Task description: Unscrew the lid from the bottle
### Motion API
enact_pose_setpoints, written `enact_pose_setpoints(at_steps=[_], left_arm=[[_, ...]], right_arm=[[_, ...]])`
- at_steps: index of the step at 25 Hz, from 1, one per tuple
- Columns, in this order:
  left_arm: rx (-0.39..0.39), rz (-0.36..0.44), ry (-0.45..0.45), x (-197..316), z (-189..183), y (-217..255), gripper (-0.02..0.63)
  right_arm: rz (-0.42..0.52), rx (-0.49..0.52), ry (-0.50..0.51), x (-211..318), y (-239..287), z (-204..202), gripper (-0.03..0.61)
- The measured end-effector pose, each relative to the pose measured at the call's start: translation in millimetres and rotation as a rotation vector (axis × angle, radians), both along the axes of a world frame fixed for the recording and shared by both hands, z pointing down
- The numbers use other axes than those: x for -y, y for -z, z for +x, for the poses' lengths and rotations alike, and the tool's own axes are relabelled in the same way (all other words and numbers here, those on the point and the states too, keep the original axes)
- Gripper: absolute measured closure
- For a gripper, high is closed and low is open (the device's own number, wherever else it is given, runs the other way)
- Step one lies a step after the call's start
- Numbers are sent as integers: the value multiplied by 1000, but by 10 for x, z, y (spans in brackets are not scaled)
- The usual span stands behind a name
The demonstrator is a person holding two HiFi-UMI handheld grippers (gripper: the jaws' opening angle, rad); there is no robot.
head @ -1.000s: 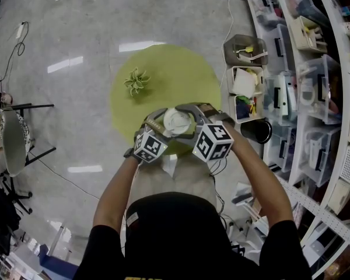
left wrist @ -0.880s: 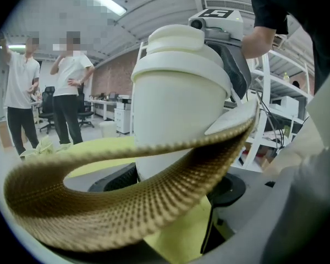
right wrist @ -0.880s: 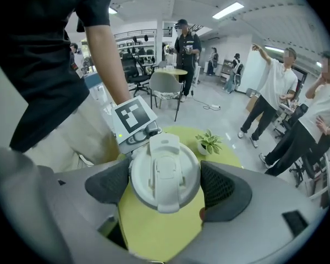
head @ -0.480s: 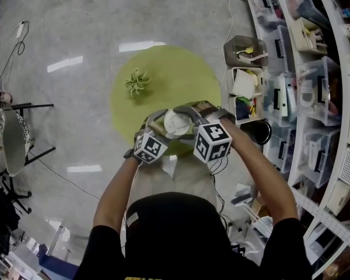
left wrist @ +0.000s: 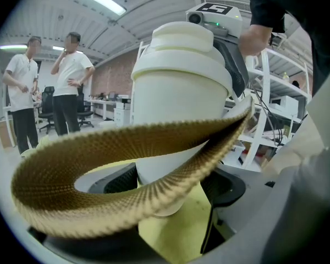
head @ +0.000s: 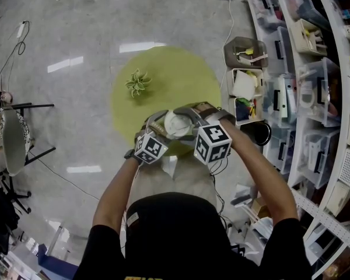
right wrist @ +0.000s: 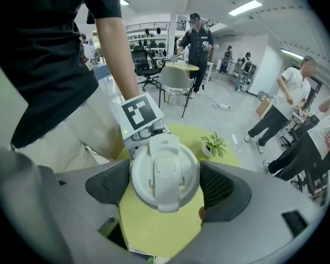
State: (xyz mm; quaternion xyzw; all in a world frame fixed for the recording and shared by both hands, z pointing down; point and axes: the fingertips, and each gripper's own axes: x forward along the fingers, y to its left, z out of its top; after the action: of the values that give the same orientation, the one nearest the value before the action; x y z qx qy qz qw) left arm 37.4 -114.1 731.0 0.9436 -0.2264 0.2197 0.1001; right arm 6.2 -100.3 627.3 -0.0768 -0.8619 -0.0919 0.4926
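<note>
Left gripper [left wrist: 170, 194] grips bottle [left wrist: 181, 98], strap [left wrist: 126, 147] hiding pads [left wrist: 118, 182].

No legible txt, brand or nr anywhere. Only print: b/w square code patterns on left marker cube [head: 150, 147] & right marker cube [head: 213, 143], approx 6 o'clock, head view. Shelf bins [head: 315, 86], 3 o'clock: print too small to read.

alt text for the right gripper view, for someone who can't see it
Two dark pads of the right gripper clamp a white flip-top lid seen from above. Below lies a round yellow-green surface with a small potted plant; people stand behind.
</note>
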Motion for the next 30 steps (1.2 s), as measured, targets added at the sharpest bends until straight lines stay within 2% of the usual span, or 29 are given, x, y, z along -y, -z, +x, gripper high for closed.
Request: enact_pose_setpoints(at_steps=[7, 10, 16, 22, 30], left_arm=[[10, 0, -18, -8, -7, 16, 242], [39, 5, -19, -4, -21, 7, 241], [90, 4, 25, -97, -334, -9, 241], [115, -10, 80, -276, -801, 184, 241], [41, 28, 253, -262, -1350, 973, 241]], right_arm=[[-14, 24, -24, -15, 56, -18, 183], [-15, 41, -50, 1, 86, -18, 184], [-32, 93, -144, -4, 171, 30, 184], [-60, 214, -338, -28, 332, 71, 186], [-29, 367, -664, 47, 658, 183, 186]])
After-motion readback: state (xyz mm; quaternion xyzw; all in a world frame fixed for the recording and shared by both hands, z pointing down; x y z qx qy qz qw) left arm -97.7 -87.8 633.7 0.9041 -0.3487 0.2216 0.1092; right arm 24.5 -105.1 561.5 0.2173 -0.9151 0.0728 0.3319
